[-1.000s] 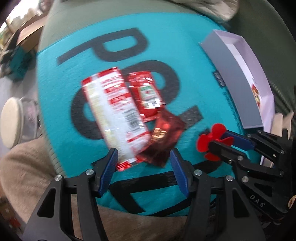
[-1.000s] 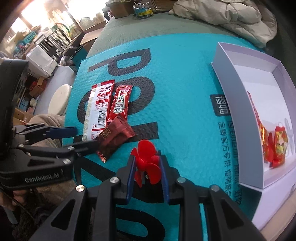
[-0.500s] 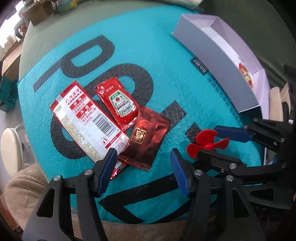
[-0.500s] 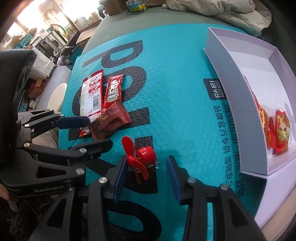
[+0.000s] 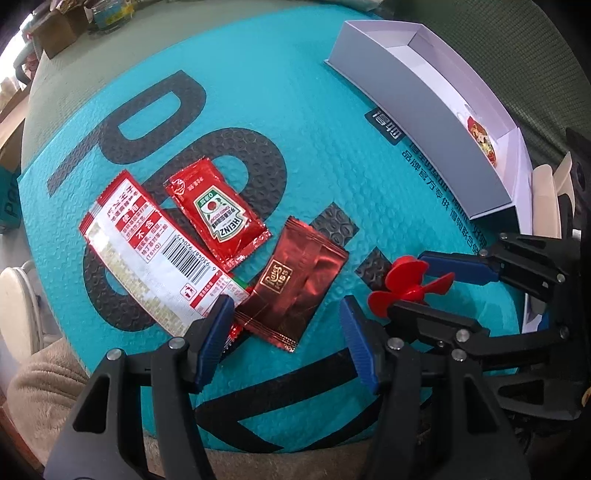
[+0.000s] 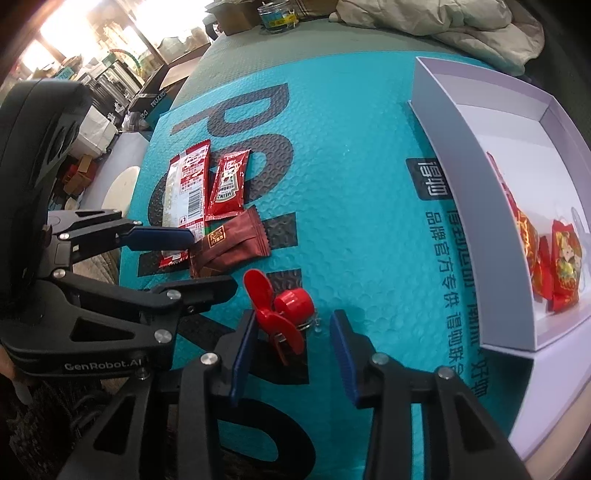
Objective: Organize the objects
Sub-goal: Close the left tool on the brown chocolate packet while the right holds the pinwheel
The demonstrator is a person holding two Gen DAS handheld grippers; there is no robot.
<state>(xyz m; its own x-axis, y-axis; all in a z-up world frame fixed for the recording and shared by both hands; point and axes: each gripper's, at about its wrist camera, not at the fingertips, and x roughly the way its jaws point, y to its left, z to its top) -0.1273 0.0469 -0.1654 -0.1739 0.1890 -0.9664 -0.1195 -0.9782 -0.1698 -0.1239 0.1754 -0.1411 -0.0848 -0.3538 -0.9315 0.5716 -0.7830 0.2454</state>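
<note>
A pale puffy jacket (image 6: 443,26) lies bunched at the far right corner of the grey-green table (image 6: 236,51). A glass jar (image 6: 277,14) and cardboard boxes (image 6: 236,18) stand along its far edge, and a round cream stool (image 5: 14,310) stands off its left edge

Red propeller (image 6: 284,314) on teal mat; three sachets (image 5: 221,254) clustered beside it.

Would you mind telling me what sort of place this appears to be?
Probably a storeroom or workshop, not a home: cardboard boxes and stacked goods crowd the background, and a teal bubble mailer serves as the work surface.
</note>
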